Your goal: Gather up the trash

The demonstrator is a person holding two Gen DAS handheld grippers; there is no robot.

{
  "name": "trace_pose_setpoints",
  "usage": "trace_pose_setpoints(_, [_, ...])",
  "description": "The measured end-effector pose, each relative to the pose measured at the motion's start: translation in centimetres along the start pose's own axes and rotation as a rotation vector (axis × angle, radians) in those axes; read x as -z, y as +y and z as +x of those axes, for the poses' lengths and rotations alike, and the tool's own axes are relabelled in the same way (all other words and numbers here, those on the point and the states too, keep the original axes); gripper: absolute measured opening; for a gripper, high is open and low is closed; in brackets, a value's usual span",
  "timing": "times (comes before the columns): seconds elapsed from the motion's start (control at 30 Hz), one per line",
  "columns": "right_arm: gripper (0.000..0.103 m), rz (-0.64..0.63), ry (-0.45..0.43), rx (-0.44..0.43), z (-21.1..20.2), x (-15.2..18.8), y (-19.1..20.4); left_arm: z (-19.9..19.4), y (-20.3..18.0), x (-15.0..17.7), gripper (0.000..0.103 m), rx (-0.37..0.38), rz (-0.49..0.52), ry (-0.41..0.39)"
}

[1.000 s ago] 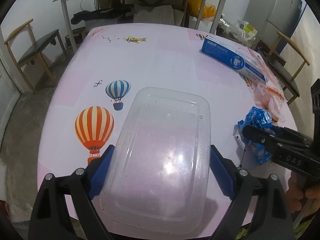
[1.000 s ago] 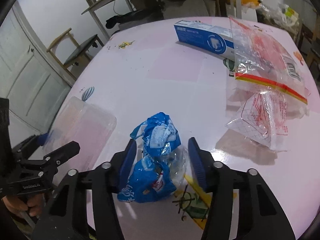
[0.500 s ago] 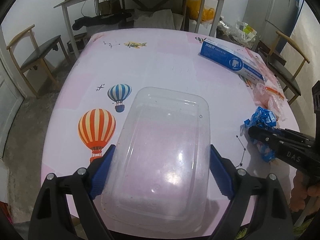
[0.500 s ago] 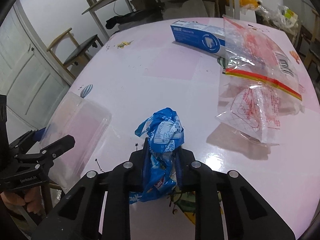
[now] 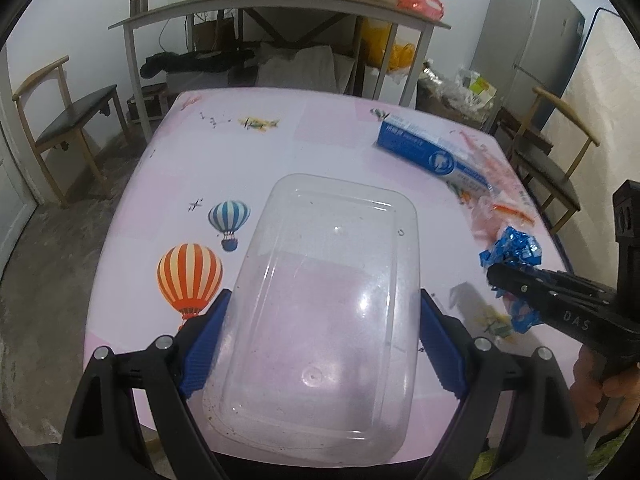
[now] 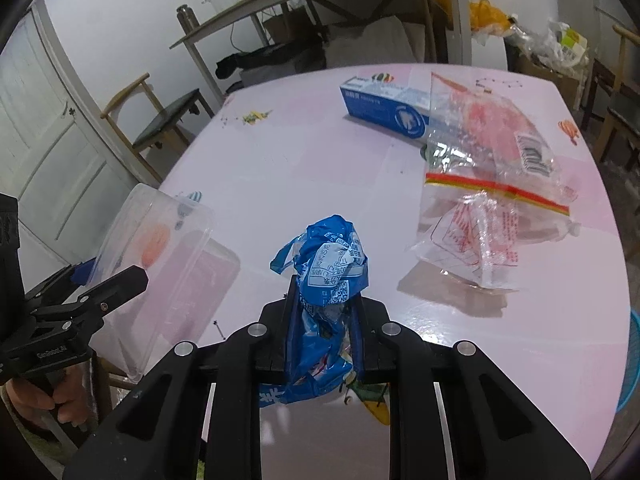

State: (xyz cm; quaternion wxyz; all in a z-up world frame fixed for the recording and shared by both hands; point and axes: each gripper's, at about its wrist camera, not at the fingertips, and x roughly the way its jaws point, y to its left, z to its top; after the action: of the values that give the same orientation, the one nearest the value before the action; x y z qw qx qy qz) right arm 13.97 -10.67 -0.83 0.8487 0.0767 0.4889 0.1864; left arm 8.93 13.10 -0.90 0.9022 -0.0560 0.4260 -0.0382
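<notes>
Left wrist view, left to right. Left gripper (image 5: pixel 320 344) is holding the clear tray (image 5: pixel 320 312) at lower centre, blue pads pressing on both long sides, jaws set wide. Grip is unchanged from a second ago. The table (image 5: pixel 280 152) is sitting lower in the frame than before, with more of the room showing behind it. At the right edge, the right gripper (image 5: pixel 516 280) is carrying the blue wrapper (image 5: pixel 514 248); a second ago that wrapper was lying on the table beside the black finger, now it is bunched above the finger tip and looks clear of the surface.

Right wrist view, left to right. Tray and left gripper are showing at the left edge, tray tilted up off the table. At lower centre the right gripper (image 6: pixel 324 320) is pinching the wrapper (image 6: pixel 328 264): jaws have just been closing, from straddling the wrapper loosely to pressed narrow on it, crumpled top sticking up above the pads. Upper right: the blue box (image 6: pixel 380 108) and two clear bags (image 6: pixel 480 200) are lying on the table, not touched, farther up-frame than before.
</notes>
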Motion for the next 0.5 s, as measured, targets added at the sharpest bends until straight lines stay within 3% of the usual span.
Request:
trace_pose_setpoints(0.37, [0.019,-0.01,-0.06,0.008,-3.0,-0.5,-0.1,-2.1,-1.5,-1.1,0.086,0.095,-0.009,-0.056])
trace_pose_setpoints(0.5, [0.019,0.01,-0.094,0.045,-4.7,-0.5,-1.8,-2.3,-3.5,-2.4,0.086,0.184,0.01,-0.061])
